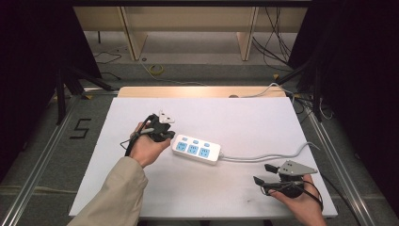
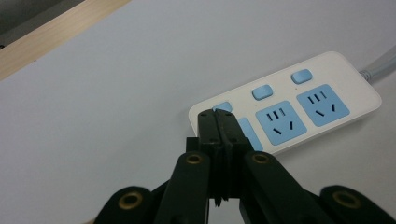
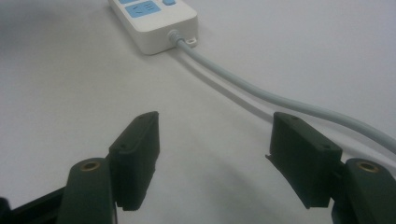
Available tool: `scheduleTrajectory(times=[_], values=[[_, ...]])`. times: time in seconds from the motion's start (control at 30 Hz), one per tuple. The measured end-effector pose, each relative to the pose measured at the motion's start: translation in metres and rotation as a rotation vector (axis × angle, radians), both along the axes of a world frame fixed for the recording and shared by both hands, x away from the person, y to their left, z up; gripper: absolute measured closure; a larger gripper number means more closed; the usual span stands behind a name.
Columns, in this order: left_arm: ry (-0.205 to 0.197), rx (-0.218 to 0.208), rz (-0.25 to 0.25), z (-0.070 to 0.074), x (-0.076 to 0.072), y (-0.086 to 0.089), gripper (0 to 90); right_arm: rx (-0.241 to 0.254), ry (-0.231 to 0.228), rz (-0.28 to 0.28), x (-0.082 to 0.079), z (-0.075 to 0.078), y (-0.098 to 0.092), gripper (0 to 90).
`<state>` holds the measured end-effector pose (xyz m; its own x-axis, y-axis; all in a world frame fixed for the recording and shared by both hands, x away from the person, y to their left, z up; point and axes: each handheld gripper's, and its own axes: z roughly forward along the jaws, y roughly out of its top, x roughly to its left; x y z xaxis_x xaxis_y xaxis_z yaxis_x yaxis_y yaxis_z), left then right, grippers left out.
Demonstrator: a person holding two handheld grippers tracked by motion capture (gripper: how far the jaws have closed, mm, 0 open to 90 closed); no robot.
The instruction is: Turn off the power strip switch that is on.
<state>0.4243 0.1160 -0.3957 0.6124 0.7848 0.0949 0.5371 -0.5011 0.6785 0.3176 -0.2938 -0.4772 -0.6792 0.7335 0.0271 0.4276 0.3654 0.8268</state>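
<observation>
Left gripper (image 2: 217,116) jaws pressing together at the power strip's (image 1: 196,149) end switch, right gripper (image 3: 212,140) jaws spreading, resting on the table (image 1: 235,117).

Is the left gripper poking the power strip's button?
Cannot tell. In the left gripper view the left gripper's shut jaws cover the end of the power strip, hiding any contact with the button beneath.

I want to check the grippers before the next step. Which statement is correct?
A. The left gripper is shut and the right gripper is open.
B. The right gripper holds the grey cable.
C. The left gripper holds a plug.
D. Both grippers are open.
A: the left gripper has its jaws pressed together at the power strip, while the right gripper stands wide apart, empty, near the cable.
</observation>
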Motion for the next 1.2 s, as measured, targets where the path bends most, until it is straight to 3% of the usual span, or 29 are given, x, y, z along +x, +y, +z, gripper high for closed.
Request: scheduleTrajectory(times=[1.2], values=[[0.052, 0.050, -0.023, -0.001, 0.023, -0.021, 89.9, -0.002, -0.001, 0.002, 0.000, 0.000, 0.000, 34.2]])
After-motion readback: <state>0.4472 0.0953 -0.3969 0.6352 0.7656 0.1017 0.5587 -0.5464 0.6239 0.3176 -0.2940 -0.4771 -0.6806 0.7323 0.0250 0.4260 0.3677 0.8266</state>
